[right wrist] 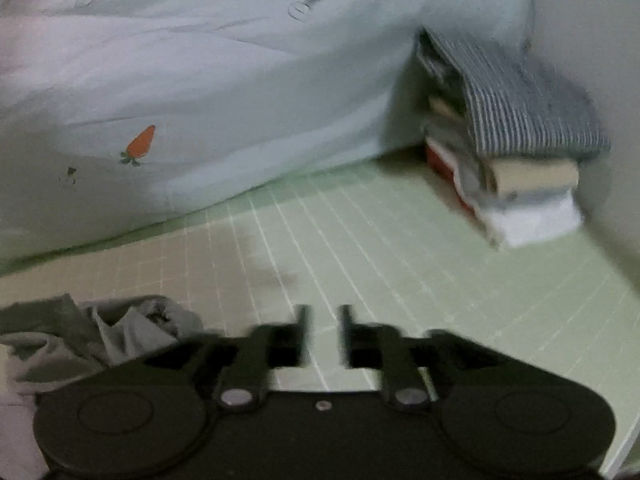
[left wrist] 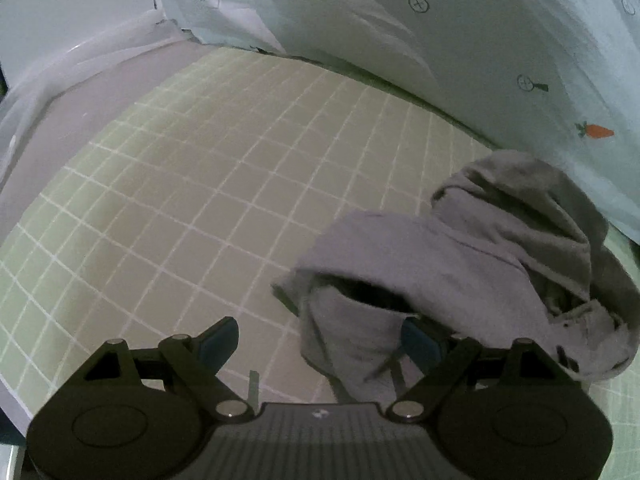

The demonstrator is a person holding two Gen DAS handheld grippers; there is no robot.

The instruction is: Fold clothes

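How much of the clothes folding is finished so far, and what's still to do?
Done: a stack of folded clothes sits at the far corner of the green mat, a striped piece on top. In hand: nothing gripped; the right gripper is empty, the left gripper stands wide beside a crumpled grey garment. Left: that garment needs folding.

Two wrist views, low (shared mat)

My left black plastic two-finger gripper has blue pads and silver pivot screws. My right black plastic two-finger gripper has the same round housings.
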